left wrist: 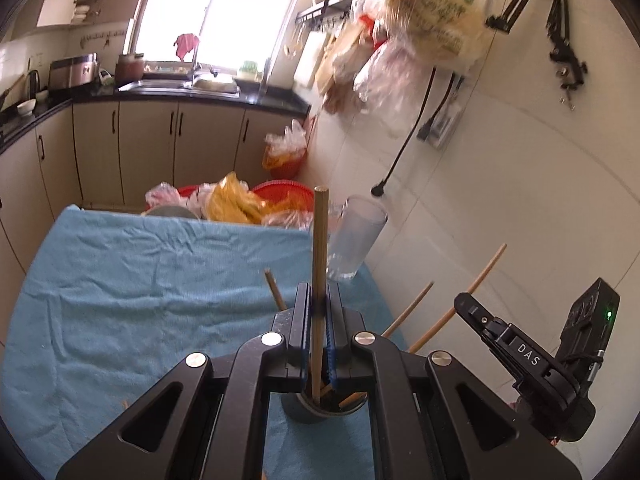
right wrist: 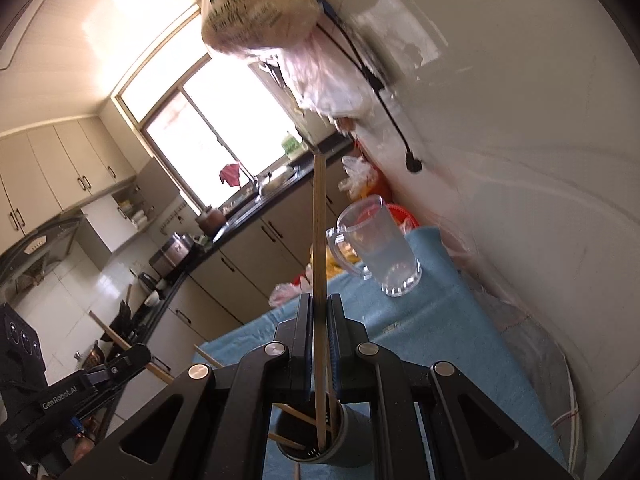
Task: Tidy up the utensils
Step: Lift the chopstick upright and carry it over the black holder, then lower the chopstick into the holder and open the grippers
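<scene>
Crumpled blue cloth [left wrist: 140, 280] covers the table, soft and creased, with beige cabinets and a bright window beyond at twelve o'clock. At nine o'clock of my left gripper [left wrist: 319, 312] the cloth lies bare. That gripper's black jaws, lined with ribbed blue pads, are pressed onto a round wooden chopstick [left wrist: 319, 248], which stands nearly upright between them, its lower end reaching down into a dark cylindrical holder [left wrist: 304, 412] just below the jaws. Other slim wooden chopsticks [left wrist: 460, 304] lean out of the holder toward two o'clock, and one short end pokes up at eleven o'clock. A clear, smooth plastic mug [left wrist: 354, 240] stands on the cloth at one o'clock, beside the glossy white wall. At three o'clock is my right gripper [right wrist: 319, 320], matte black; in its own view its jaws are pinched on a flatter, paler chopstick [right wrist: 319, 232] that rises straight up and dips into the same holder [right wrist: 344, 440].
</scene>
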`<state>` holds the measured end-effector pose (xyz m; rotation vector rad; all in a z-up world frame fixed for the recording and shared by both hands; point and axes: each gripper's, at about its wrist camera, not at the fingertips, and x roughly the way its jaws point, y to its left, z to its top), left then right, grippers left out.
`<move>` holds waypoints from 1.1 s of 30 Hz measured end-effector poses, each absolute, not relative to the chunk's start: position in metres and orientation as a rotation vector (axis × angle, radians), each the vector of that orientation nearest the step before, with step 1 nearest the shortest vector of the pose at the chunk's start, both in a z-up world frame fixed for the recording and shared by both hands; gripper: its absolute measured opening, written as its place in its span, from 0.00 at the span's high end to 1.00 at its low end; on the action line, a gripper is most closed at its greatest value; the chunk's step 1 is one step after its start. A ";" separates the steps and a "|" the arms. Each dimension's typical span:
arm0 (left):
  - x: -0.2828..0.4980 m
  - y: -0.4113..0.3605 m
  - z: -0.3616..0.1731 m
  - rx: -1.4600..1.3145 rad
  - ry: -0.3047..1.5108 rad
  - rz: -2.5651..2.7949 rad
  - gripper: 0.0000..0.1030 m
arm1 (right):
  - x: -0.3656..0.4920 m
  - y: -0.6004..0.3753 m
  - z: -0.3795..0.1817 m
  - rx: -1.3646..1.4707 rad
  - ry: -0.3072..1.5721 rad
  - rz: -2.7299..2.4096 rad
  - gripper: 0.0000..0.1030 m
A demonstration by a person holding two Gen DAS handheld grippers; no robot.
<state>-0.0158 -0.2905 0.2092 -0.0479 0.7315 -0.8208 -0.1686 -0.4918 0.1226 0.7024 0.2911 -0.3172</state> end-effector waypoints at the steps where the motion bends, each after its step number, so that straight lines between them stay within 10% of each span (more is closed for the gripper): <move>1: -0.014 -0.292 0.206 -0.044 0.741 -0.817 0.94 | -0.166 -0.491 0.119 0.701 0.306 -0.315 0.93; 11: -0.006 -0.297 0.184 -0.014 0.788 -0.805 0.93 | -0.147 -0.484 0.085 0.730 0.416 -0.297 0.91; 17: -0.013 -0.288 0.193 -0.025 0.748 -0.803 0.65 | -0.154 -0.487 0.092 0.736 0.407 -0.297 0.83; 27: -0.040 -0.227 0.218 -0.092 0.665 -0.776 0.40 | -0.203 -0.454 0.122 0.610 0.325 -0.345 0.15; 33: -0.053 -0.168 0.198 -0.095 0.682 -0.703 0.37 | -0.213 -0.407 0.108 0.489 0.391 -0.306 0.13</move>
